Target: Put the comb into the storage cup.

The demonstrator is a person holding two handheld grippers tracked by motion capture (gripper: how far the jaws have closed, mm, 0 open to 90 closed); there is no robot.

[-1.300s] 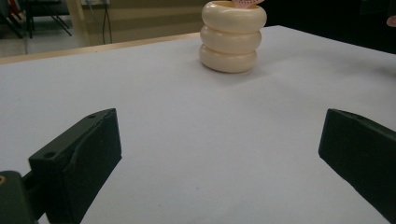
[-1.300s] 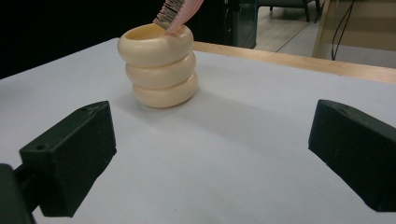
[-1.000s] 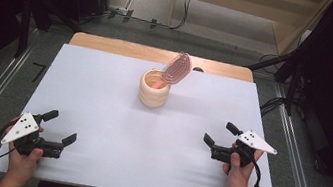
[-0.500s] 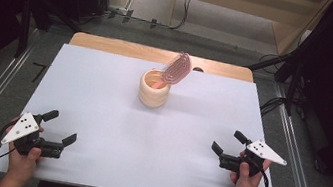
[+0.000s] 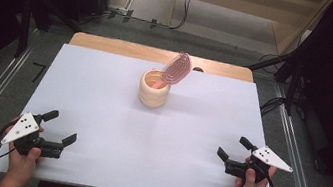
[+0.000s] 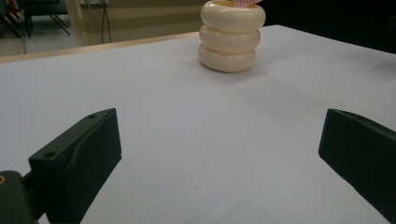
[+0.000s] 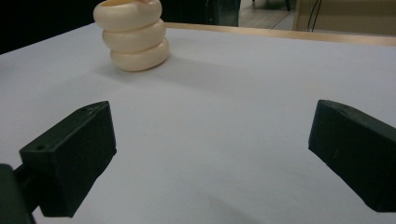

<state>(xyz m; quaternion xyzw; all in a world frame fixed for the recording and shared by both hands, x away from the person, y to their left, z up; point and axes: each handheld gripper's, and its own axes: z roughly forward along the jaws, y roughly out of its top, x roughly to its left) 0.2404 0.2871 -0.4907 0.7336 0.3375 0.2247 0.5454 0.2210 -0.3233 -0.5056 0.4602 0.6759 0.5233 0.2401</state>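
Observation:
A cream ribbed cup (image 5: 154, 89) stands upright past the middle of the white table (image 5: 104, 89). A pink hairbrush (image 5: 177, 69) leans out of it, head up and to the right. My left gripper (image 5: 61, 126) rests open at the near left corner, nothing between its jaws. My right gripper (image 5: 235, 147) sits open at the near right, also bare. The cup (image 6: 232, 36) shows far ahead in the left gripper view, with a bit of pink brush (image 6: 245, 3) at its rim. The right gripper view has the cup (image 7: 132, 34) at upper left.
A wooden strip (image 5: 126, 48) runs along the table's far edge. Metal rails (image 5: 296, 154) flank both sides on the floor, with cables (image 5: 274, 103) at the right. White surface lies between the grippers and the cup.
My right gripper has drawn back toward the near right edge of the table. The left gripper, cup and brush have stayed put.

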